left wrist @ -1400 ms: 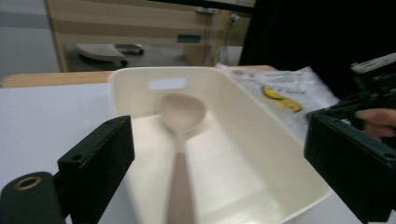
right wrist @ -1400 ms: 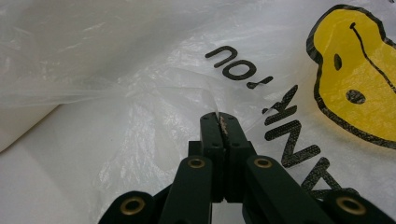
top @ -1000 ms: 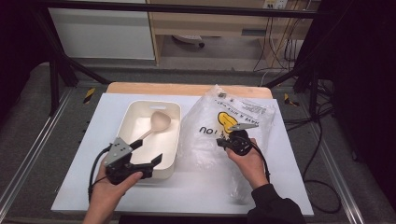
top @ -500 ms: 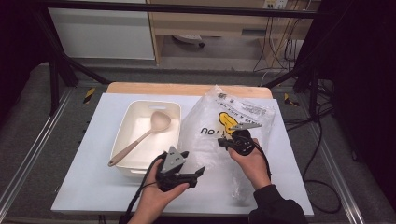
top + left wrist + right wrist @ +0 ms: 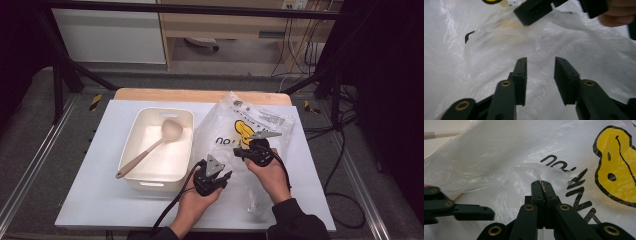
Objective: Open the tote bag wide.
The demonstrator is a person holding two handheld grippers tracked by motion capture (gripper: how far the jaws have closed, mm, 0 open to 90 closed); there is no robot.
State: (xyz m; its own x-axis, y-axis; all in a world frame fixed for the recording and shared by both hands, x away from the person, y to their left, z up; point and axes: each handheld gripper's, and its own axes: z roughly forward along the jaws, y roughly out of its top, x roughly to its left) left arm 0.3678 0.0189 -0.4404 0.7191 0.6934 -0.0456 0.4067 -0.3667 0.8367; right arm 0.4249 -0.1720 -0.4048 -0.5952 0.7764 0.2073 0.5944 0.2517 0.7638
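High view, lower middle of the frame: the person's two forearms are coming in from the bottom edge, and both tools are meeting over the near edge of the plastic bag. The left gripper is sitting low and just left of centre, its jaws having just been closing — in the left gripper view they are standing partly apart with the crinkled film of the bag lying between and behind them, and the pads are not pressing on it as far as I can tell. My guess is that it is lining up for a second hold on the other layer, so the mouth can be pulled apart.

A little farther up and to the right, the right gripper is pinching a fold of the bag; the right gripper view is showing its jaws tight together with a thin lip of film caught between them, just below the black lettering and the yellow print. That grip seems to be anchoring the bag so it is not sliding on the white table.

Left of the bag, past the hands, the cream tub is resting with a beige ladle leaning across it — bowl toward the upper right, handle over the lower-left rim, untouched.
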